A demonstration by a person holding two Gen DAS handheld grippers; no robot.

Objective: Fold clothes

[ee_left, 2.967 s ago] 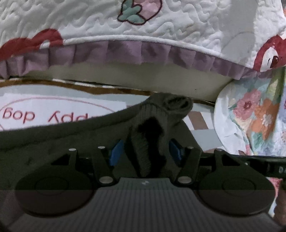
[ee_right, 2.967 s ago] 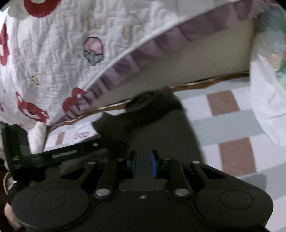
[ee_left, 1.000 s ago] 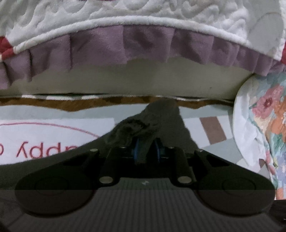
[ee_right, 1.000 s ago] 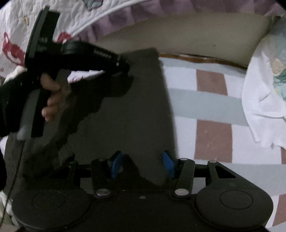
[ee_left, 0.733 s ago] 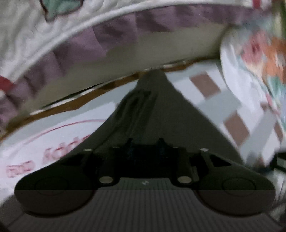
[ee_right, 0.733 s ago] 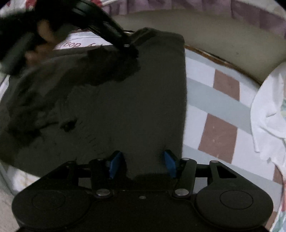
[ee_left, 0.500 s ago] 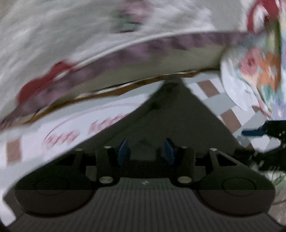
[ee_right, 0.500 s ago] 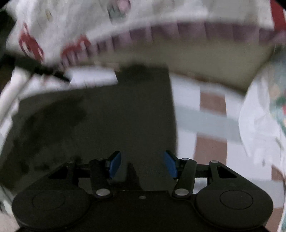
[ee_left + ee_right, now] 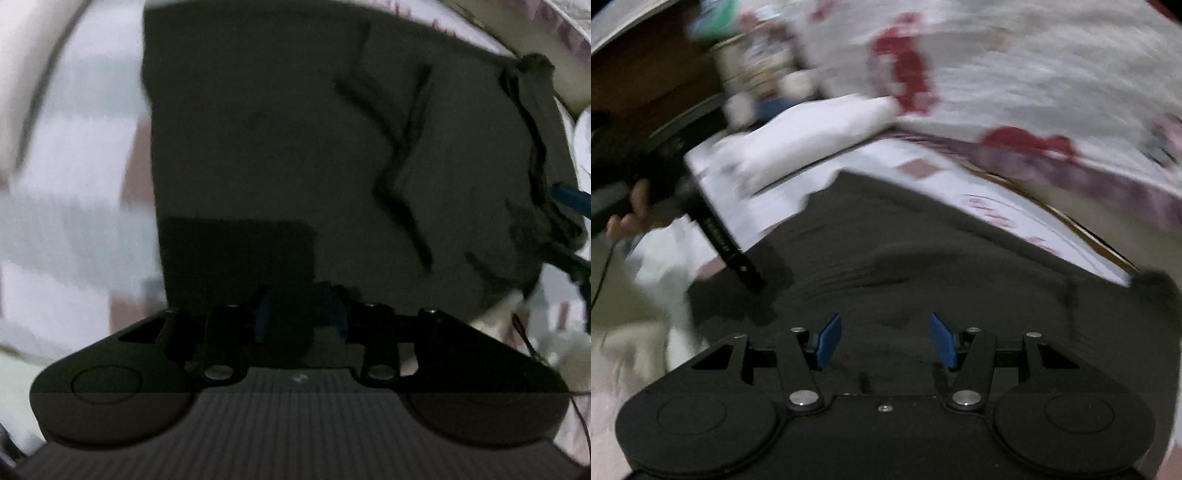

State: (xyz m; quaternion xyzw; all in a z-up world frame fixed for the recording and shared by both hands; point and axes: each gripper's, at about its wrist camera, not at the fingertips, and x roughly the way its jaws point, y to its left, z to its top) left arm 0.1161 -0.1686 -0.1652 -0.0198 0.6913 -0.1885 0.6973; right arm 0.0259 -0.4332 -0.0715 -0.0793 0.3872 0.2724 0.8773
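A dark grey-green garment [image 9: 295, 147] lies spread flat on the checked sheet, with a bunched knit end [image 9: 532, 74] at its far right. My left gripper [image 9: 300, 314] points steeply down over the garment's near edge. Its jaws are closing, the blue pads still apart, with dark cloth showing between them and no visible pinch. The right wrist view shows that gripper [image 9: 750, 275] at the garment's [image 9: 960, 277] left corner, held by a hand [image 9: 628, 214]. My right gripper [image 9: 886, 339] hovers open over the cloth, nothing between its pads.
A white quilt [image 9: 1034, 74] with red figures and a purple frill lies along the far side. A white pillow or cloth [image 9: 820, 125] sits at the back left beside dark wooden furniture [image 9: 646, 74]. Checked bedsheet [image 9: 74, 221] shows left of the garment.
My left gripper let go of the bunched knit end, opened, and swung across to the garment's other end. My right gripper rolled and shifted, staying open.
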